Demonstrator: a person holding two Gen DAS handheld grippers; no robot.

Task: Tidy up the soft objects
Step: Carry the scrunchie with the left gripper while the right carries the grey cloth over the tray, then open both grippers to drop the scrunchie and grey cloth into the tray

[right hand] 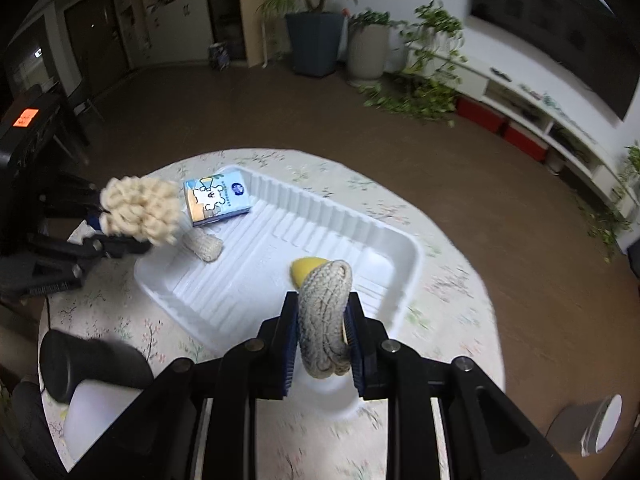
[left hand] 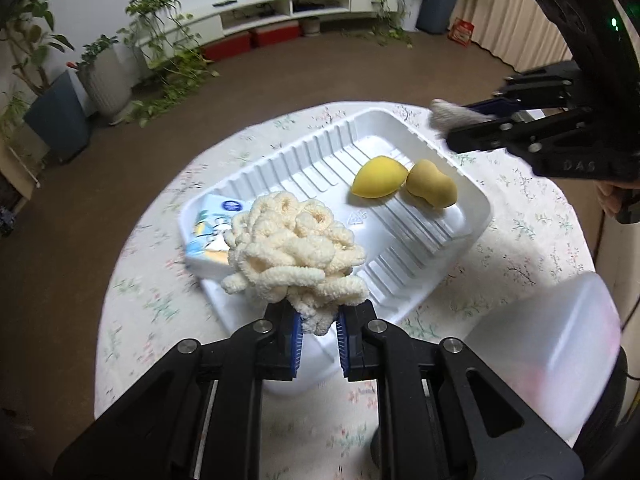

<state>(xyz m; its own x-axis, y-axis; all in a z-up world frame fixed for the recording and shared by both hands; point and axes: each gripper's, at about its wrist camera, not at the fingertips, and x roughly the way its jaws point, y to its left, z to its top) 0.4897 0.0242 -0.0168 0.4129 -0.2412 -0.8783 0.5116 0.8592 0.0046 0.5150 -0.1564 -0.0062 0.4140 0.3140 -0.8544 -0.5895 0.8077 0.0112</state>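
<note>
My left gripper [left hand: 317, 322] is shut on a cream fluffy scrunchie [left hand: 294, 254] and holds it above the near left end of the white ribbed tray [left hand: 472, 184]. In the tray lie two yellow makeup sponges [left hand: 380, 178] [left hand: 432, 189] and a blue tissue pack [left hand: 214, 228]. My right gripper [right hand: 322, 338] is shut on a grey knitted roll [right hand: 325, 312] above the tray's [right hand: 412, 252] near edge. In the right wrist view a second knitted roll [right hand: 204, 246] lies in the tray by the tissue pack [right hand: 218, 198], and the scrunchie [right hand: 140, 210] hangs at left.
The tray sits on a round table with a floral cloth [left hand: 532, 216]. A translucent white container [left hand: 560, 344] stands at the table's near right. A black cylinder [right hand: 88, 364] lies at the table's left edge in the right wrist view. Potted plants and a low white shelf line the room.
</note>
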